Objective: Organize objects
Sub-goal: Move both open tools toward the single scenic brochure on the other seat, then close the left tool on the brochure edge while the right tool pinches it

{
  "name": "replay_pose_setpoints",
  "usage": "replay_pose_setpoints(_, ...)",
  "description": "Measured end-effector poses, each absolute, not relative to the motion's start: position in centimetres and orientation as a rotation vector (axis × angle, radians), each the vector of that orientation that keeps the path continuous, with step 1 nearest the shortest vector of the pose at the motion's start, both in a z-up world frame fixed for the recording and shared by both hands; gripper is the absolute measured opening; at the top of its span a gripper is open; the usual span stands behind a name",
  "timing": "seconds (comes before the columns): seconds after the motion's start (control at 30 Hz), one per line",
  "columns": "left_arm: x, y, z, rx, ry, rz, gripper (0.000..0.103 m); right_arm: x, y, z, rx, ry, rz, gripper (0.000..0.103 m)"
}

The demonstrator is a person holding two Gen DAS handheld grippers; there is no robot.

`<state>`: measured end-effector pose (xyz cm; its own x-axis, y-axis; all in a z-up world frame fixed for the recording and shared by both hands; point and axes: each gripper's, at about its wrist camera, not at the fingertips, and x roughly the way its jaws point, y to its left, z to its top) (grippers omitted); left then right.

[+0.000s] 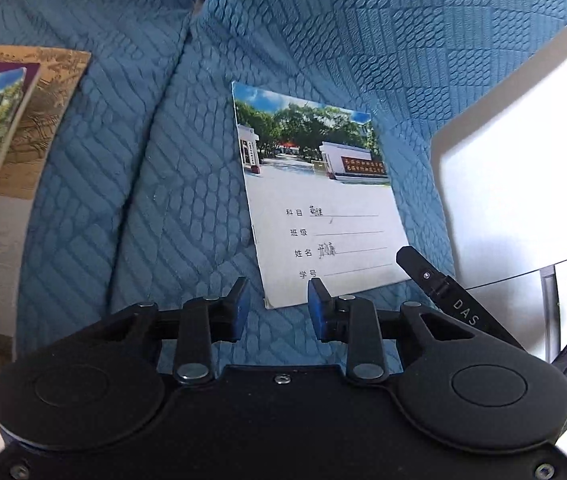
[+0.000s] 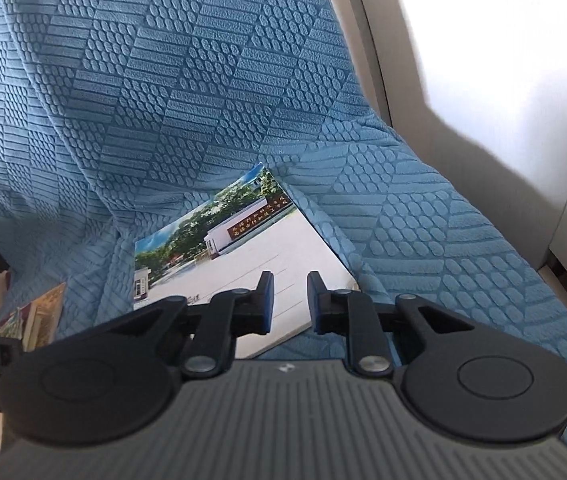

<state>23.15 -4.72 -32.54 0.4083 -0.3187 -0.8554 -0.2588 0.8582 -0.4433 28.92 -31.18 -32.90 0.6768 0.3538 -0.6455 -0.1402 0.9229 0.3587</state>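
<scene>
Both hand-held grippers, left [image 1: 277, 284] and right [image 2: 290, 278], are seen with jaws narrowly apart and nothing clamped, poised over the near edge of a thin photo-covered exercise book [image 1: 315, 200] laid flat on a blue quilted sofa cover [image 1: 143, 180].

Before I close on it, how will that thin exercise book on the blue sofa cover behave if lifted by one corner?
The exercise book looks thin and soft-covered, so it will probably droop. It should be light. Lying flat on the textured sofa cover, it may slide rather than lift cleanly.
</scene>
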Motion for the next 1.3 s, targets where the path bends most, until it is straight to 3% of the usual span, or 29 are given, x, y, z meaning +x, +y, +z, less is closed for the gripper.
replay_pose_setpoints(0.13, 23.6, -5.1, -33.2, -0.559, 1.184, -0.037, 0.028, 29.5, -31.2, -33.6, 0.290, 0.807, 0.283, 0.021)
replay_pose_setpoints(0.2, 23.8, -5.2, -33.6, -0.577, 1.196, -0.036, 0.028, 29.8, -31.5, -34.2, 0.304, 0.824, 0.280, 0.014)
replay_pose_setpoints(0.4, 24.4, -5.1, -34.1, -0.635, 1.190, -0.034, 0.028, 30.3, -32.2, -34.8, 0.390, 0.828, 0.300, 0.011)
replay_pose_setpoints(0.5, 24.7, -5.0, -34.1, -0.659, 1.191, -0.032, 0.035, 30.4, -32.1, -34.8, 0.406, 0.830, 0.303, 0.011)
replay_pose_setpoints(0.6, 24.7, -4.5, -34.4, -0.714, 1.189, -0.030, 0.035, 30.5, -32.1, -34.9, 0.433, 0.833, 0.307, 0.011)
replay_pose_setpoints(0.8, 23.7, -3.0, -34.1, -0.847, 1.127, -0.051, 0.026, 30.7, -33.0, -35.4, 0.539, 0.844, 0.306, 0.011)
replay_pose_setpoints(0.83, 23.6, -2.7, -34.0, -0.879, 1.108, -0.068, 0.016, 30.7, -33.2, -35.6, 0.568, 0.848, 0.308, 0.011)
replay_pose_setpoints(0.9, 23.4, -2.2, -33.8, -0.944, 1.058, -0.096, 0.008, 30.8, -33.5, -35.9, 0.626, 0.858, 0.315, 0.011)
replay_pose_setpoints(1.23, 25.4, -3.3, -35.4, -0.988, 1.112, -0.043, 0.008, 30.9, -34.7, -37.3, 0.823, 0.866, 0.313, 0.011)
replay_pose_setpoints(1.3, 25.3, -3.6, -35.5, -0.958, 1.121, 0.015, 0.003, 31.0, -34.8, -37.4, 0.845, 0.871, 0.313, 0.011)
